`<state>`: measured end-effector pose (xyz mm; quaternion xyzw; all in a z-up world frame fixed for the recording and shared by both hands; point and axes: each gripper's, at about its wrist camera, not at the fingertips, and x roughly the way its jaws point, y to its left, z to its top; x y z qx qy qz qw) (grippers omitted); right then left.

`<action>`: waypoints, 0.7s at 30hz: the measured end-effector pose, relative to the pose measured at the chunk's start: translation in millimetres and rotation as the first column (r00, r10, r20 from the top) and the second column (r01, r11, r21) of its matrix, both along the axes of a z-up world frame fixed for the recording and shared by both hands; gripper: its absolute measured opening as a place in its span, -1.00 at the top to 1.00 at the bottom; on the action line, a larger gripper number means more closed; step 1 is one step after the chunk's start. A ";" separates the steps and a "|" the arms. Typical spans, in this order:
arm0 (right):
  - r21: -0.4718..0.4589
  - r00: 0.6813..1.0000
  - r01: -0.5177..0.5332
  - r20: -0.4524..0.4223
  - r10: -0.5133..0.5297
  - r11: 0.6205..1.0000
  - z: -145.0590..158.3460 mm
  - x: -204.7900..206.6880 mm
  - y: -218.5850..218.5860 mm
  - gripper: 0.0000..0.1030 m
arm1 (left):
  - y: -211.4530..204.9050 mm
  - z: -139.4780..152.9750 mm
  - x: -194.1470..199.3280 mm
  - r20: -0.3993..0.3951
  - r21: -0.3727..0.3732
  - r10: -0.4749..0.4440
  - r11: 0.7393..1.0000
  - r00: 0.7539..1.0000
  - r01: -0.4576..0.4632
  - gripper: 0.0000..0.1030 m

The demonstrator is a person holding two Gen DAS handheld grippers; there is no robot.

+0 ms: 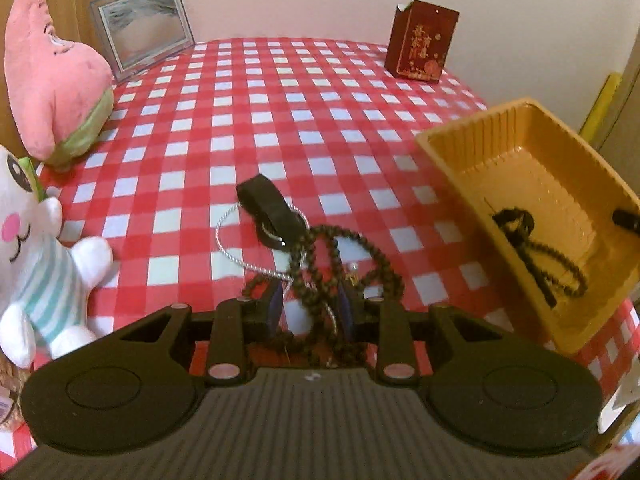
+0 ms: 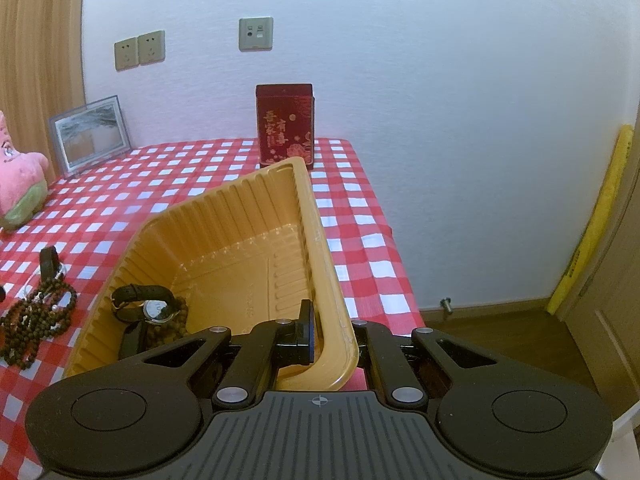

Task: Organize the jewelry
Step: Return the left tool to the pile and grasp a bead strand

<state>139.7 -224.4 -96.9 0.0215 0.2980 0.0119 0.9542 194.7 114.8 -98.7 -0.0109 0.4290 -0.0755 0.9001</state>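
A heap of brown bead strands (image 1: 332,264) lies on the checked cloth, tangled with a silver chain (image 1: 230,240) and a black strap (image 1: 268,208) with a ring. My left gripper (image 1: 308,300) hangs right over the heap; its jaws stand apart with bead strands between them and the pads not pressing. The heap (image 2: 36,316) also shows in the right wrist view. My right gripper (image 2: 330,336) is shut on the near wall of the yellow plastic tray (image 2: 320,240), which is tilted. In the tray lie a black-strapped watch (image 2: 148,304) and a brown bead bracelet (image 2: 176,328).
A pink starfish plush (image 1: 56,80) and a white plush (image 1: 36,256) sit on the left. A picture frame (image 1: 140,28) and a dark red box (image 1: 420,40) stand at the back. The yellow tray (image 1: 460,136) sits at the table's right edge, with floor (image 2: 500,332) beyond.
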 end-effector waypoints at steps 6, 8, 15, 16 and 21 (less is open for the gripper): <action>-0.010 1.000 0.007 0.002 -0.007 1.000 0.7 0.7 3.3 0.89 | -11.8 -5.3 1.8 0.013 0.011 -0.049 0.999 0.999 0.049 0.51; -0.015 1.000 0.009 0.005 -0.009 1.000 1.0 0.3 5.8 0.89 | -15.3 -7.0 4.0 0.017 0.015 -0.066 0.998 0.998 0.066 0.53; -0.020 1.000 0.024 0.006 -0.024 1.000 0.5 1.2 10.0 0.89 | -27.7 -16.5 22.7 0.013 0.033 -0.134 0.991 0.991 0.133 0.64; -0.023 1.000 0.026 0.007 -0.026 0.999 0.6 1.6 11.6 0.89 | -29.0 -17.7 25.4 0.012 0.033 -0.144 0.989 0.990 0.143 0.64; -0.037 0.999 0.045 0.014 -0.044 0.998 -0.4 2.0 18.0 0.88 | -34.1 -25.6 35.0 0.000 0.038 -0.184 0.982 0.983 0.184 0.68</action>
